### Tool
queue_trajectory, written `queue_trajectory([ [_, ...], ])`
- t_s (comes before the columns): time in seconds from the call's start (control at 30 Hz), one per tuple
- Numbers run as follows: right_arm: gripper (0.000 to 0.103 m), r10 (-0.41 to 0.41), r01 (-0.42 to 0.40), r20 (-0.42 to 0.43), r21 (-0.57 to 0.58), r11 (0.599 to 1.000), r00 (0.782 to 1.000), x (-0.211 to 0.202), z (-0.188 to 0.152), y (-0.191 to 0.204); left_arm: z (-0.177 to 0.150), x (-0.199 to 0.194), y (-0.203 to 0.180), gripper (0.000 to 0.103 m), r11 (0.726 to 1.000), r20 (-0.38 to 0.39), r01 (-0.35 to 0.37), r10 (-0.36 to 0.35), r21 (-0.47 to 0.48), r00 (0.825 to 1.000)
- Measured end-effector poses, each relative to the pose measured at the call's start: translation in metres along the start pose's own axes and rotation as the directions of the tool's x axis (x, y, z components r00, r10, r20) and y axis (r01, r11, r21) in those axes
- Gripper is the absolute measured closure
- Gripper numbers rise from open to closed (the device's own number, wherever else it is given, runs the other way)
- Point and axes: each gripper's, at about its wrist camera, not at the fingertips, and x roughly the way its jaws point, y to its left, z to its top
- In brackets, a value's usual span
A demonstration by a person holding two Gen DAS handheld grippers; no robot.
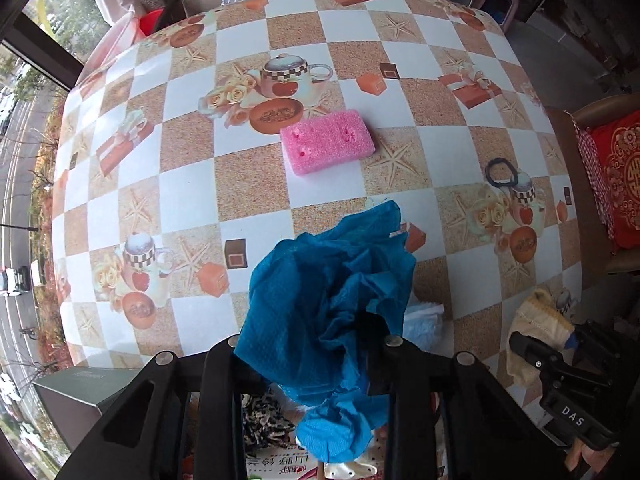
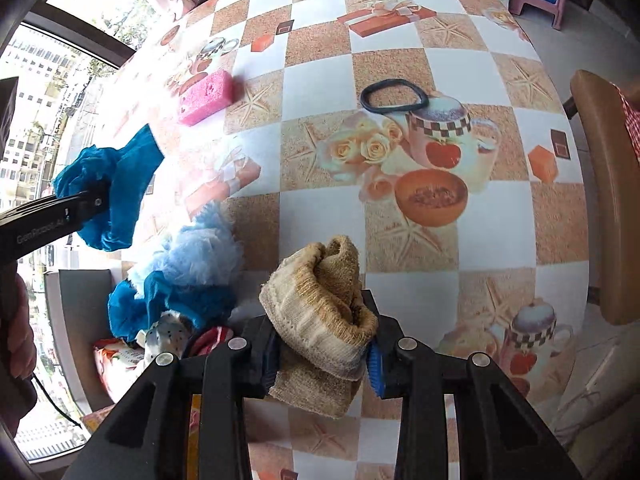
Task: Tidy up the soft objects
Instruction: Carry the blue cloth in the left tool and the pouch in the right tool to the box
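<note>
- Left gripper [image 1: 320, 344]: jaws closed on a crumpled blue crepe cloth [image 1: 332, 292], held above the checkered tablecloth [image 1: 192, 184].
- Right gripper [image 2: 324, 356]: jaws pinching a beige knitted sock [image 2: 320, 312].
- Cardboard box [image 2: 108, 364] at the table's edge: fluffy pale-blue fabric [image 2: 200, 248] and another blue cloth [image 2: 160, 300] piled in it.
- Pink foam sponge [image 1: 327, 141], black hair band [image 2: 394, 97]: on the table, well apart.

Crinkled matt blue cloth [image 1: 332, 280], porous pink foam sponge [image 1: 328, 142], coarse beige knit sock [image 2: 320, 312], glossy printed tablecloth [image 1: 240, 184]
</note>
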Motion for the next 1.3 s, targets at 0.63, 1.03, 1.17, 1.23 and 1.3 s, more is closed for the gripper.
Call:
queue_trajectory([
  [0.63,0.067,0.031,-0.035,0.040,0.098,0.995,0.999,-0.022,-0.059,0.041,-0.088,-0.044,0.009,0.070,0.995,0.053,0.080,-0.083,0.058,0.995],
  [1.03,0.067,-0.026,0.007,0.123,0.153,0.988,0.992,-0.059,-0.107,0.086,-0.145,-0.084,0.024,0.070,0.973,0.104,0.173,-0.191,0.155,0.976],
  [1.17,0.067,-0.042,0.020,0.149,0.147,0.989,0.988,-0.072,-0.117,0.104,-0.164,-0.095,0.035,0.070,0.966,0.119,0.200,-0.221,0.162,0.968],
  [1.23,0.067,-0.045,0.023,0.157,0.143,0.989,0.987,-0.076,-0.121,0.112,-0.173,-0.097,0.040,0.070,0.963,0.118,0.213,-0.234,0.166,0.965],
  [1.3,0.067,-0.048,0.025,0.161,0.140,0.990,0.986,-0.080,-0.125,0.121,-0.183,-0.098,0.044,0.070,0.958,0.111,0.226,-0.247,0.174,0.963],
])
